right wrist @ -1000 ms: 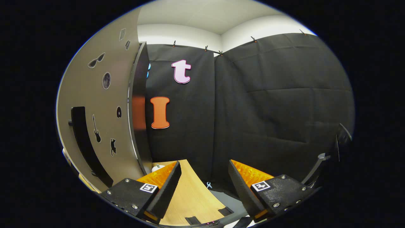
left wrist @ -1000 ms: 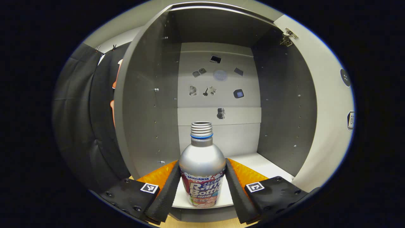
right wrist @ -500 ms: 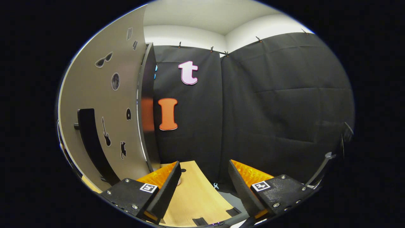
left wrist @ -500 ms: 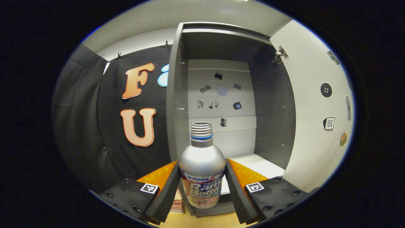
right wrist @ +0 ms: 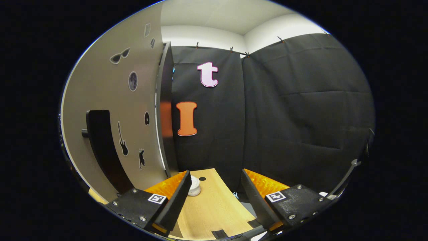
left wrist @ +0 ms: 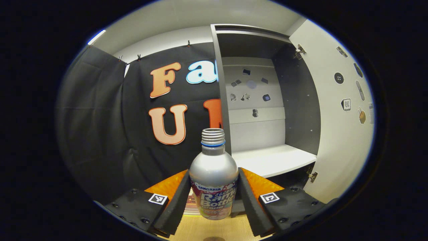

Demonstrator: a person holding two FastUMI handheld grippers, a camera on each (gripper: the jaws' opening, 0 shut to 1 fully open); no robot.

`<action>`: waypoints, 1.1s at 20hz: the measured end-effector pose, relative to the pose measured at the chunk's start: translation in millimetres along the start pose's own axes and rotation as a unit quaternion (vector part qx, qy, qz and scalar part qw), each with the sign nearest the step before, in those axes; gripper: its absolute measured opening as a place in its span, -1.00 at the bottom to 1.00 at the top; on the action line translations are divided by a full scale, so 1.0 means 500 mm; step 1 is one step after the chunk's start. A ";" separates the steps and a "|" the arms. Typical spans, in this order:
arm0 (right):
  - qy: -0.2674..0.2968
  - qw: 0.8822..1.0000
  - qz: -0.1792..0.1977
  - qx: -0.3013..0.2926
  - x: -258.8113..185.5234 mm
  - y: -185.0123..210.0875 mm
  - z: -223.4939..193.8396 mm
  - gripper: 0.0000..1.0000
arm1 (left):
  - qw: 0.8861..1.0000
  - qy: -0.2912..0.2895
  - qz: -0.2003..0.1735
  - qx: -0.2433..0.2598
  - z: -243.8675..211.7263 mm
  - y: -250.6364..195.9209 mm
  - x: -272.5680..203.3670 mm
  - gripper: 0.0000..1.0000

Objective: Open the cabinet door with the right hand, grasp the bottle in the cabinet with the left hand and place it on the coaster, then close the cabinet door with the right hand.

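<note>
So in the left gripper view my left gripper (left wrist: 214, 197) has its jaws pinching the bottle (left wrist: 214, 177), one finger on each side of the printed label down low. It's a silver bottle, upright, no cap on the threaded neck, blue ring just under the threads. It's out of the cabinet (left wrist: 267, 110), held up over the bench (left wrist: 200, 231), and I can see light wood right below its base. There's a dark round edge at the very bottom of that view, but I can't tell what it is.

The cabinet sits to the right behind the bottle. Its white shelf (left wrist: 272, 160) is bare, the back panel has a handful of small stickers, and the cabinet door (left wrist: 334, 117) is swung wide open on the right side, hinges showing at top and bottom, more stickers on its inner face.

Over in the right gripper view my right gripper (right wrist: 215, 201) has its jaws spread with nothing between them, just hanging over the bench (right wrist: 214, 207) near its far edge. The door (right wrist: 113, 110) is off to the left there, outer face toward me, with its dark vertical handle (right wrist: 103, 147) well apart from the fingers. A small white round thing (right wrist: 194, 189) sits on the wood just past my left finger; can't make out what it is.
</note>
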State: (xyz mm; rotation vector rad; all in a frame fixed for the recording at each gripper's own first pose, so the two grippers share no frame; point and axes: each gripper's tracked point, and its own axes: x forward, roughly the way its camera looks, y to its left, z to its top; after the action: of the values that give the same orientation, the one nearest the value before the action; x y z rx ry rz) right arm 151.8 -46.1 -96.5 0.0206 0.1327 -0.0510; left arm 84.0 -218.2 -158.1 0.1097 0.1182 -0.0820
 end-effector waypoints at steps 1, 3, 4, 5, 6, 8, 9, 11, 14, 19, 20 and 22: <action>0.001 1.000 0.001 0.000 0.000 0.004 0.002 0.86 | 1.000 0.005 0.001 -0.007 -0.017 0.008 -0.010 0.70; 0.000 1.000 0.002 -0.001 -0.005 0.009 0.005 0.86 | 1.000 0.013 0.010 -0.012 -0.052 0.031 -0.028 0.70; 0.000 1.000 0.001 -0.002 -0.010 0.008 0.005 0.85 | 1.000 0.014 0.014 -0.016 -0.066 0.037 -0.037 0.70; 0.000 1.000 0.000 -0.001 -0.012 0.007 0.003 0.85 | 1.000 0.015 0.017 -0.020 -0.080 0.044 -0.047 0.70; 0.001 1.000 -0.002 0.000 -0.015 0.006 0.004 0.76 | 0.999 0.017 0.018 -0.024 -0.096 0.048 -0.051 0.67; 0.005 1.000 -0.005 0.004 -0.022 0.001 0.001 0.76 | 0.999 0.020 0.021 -0.031 -0.131 0.056 -0.064 0.70; 0.006 1.000 -0.007 0.005 -0.025 -0.001 0.001 0.76 | 0.999 0.019 0.023 -0.033 -0.146 0.060 -0.068 0.71; 0.005 1.000 -0.011 0.005 -0.029 -0.003 0.003 0.85 | 0.999 0.018 0.024 -0.037 -0.183 0.062 -0.075 0.69; 0.008 1.000 -0.015 0.005 -0.039 -0.004 0.001 0.84 | 0.999 0.031 0.021 -0.031 -0.254 0.055 -0.081 0.71; 0.016 1.000 -0.025 0.007 -0.054 -0.010 -0.007 0.76 | 0.997 0.055 0.017 -0.042 -0.377 0.040 -0.077 0.70; 0.017 0.999 -0.027 0.006 -0.060 -0.012 -0.006 0.96 | 0.997 0.061 0.018 -0.049 -0.401 0.037 -0.074 0.70; 0.017 0.999 -0.032 0.006 -0.062 -0.012 -0.002 0.96 | 0.995 0.080 0.022 -0.057 -0.454 0.035 -0.073 0.71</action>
State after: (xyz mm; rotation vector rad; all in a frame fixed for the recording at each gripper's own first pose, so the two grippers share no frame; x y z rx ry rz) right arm 120.7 -50.5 -93.4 0.0301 0.1661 -0.1145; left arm 23.8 -172.0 -376.1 0.0056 0.2808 -0.0222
